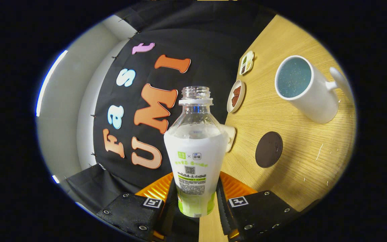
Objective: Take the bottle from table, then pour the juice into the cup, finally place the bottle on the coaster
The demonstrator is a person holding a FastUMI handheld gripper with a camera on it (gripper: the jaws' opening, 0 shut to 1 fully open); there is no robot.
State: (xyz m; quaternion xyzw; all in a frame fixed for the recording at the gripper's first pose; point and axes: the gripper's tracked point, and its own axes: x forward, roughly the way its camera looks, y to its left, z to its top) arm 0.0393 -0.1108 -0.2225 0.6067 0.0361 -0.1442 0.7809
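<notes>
The gripper (196,198) is clamping the uncapped bottle (195,158), rolling it sideways so juice heads toward the cup (306,89).

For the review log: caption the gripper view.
Fingers clamp an uncapped bottle, tilted toward the mug and dark coaster.

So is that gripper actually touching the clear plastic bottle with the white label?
Touching. In the gripper view, both fingers of the gripper press against the sides of the clear plastic bottle, which sits between them.
</notes>
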